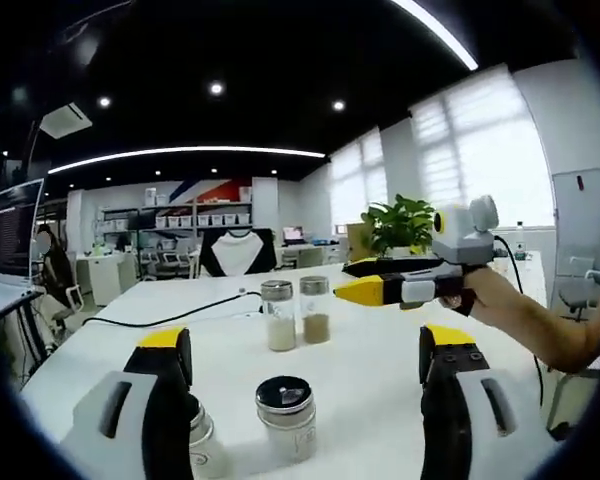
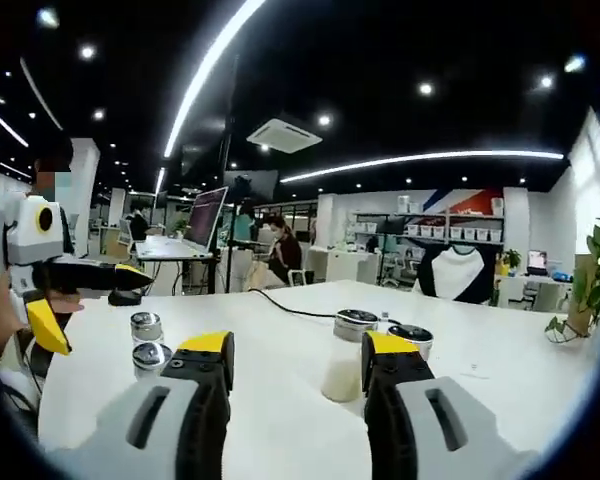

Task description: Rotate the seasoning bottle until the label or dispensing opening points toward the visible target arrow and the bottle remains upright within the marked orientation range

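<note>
Two glass seasoning bottles with silver lids stand upright mid-table: one with pale contents and one with brown contents. Two more bottles stand near my left gripper: one with a dark-topped lid between its open jaws, and another partly hidden behind the left jaw. In the right gripper view these two sit beside the left gripper. My right gripper is open and points at the pale bottle from a short way off, not touching it.
A black cable runs across the white table. A hand holds the right gripper. A potted plant stands at the far table end, and a monitor at the left edge.
</note>
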`<state>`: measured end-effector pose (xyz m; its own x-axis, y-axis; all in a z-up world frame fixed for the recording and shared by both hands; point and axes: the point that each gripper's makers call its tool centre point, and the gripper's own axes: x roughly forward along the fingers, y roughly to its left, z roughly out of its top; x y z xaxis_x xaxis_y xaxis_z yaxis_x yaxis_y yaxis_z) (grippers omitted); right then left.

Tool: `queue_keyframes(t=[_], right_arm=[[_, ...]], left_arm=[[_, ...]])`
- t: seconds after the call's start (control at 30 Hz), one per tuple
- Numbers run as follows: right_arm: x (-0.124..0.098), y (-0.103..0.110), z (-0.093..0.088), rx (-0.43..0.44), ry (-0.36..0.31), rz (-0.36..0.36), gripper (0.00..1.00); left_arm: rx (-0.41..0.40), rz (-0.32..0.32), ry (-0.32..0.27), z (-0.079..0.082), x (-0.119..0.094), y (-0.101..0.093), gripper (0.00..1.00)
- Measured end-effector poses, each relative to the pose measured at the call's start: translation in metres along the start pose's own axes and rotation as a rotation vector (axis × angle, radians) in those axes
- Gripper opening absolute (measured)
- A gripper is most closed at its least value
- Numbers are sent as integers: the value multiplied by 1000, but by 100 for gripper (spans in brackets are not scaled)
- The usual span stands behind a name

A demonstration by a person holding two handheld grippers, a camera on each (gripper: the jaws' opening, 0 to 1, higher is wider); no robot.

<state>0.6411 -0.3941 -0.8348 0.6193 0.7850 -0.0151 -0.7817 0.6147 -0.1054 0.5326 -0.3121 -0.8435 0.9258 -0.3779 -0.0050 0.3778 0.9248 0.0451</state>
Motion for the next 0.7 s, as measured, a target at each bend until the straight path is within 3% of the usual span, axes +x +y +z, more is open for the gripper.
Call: queue_keyframes(t=[0.17, 0.53, 0.7], right_arm=[[12, -2, -5, -2, 35, 22, 50], [37, -13, -4, 2, 41, 14, 51], [51, -19, -9, 77, 35, 1, 51]], left_arm=[[-1, -17, 9, -3, 0, -3, 100], [6, -64, 38, -9, 1, -10, 99], [3, -71, 39, -8, 2, -10, 98]])
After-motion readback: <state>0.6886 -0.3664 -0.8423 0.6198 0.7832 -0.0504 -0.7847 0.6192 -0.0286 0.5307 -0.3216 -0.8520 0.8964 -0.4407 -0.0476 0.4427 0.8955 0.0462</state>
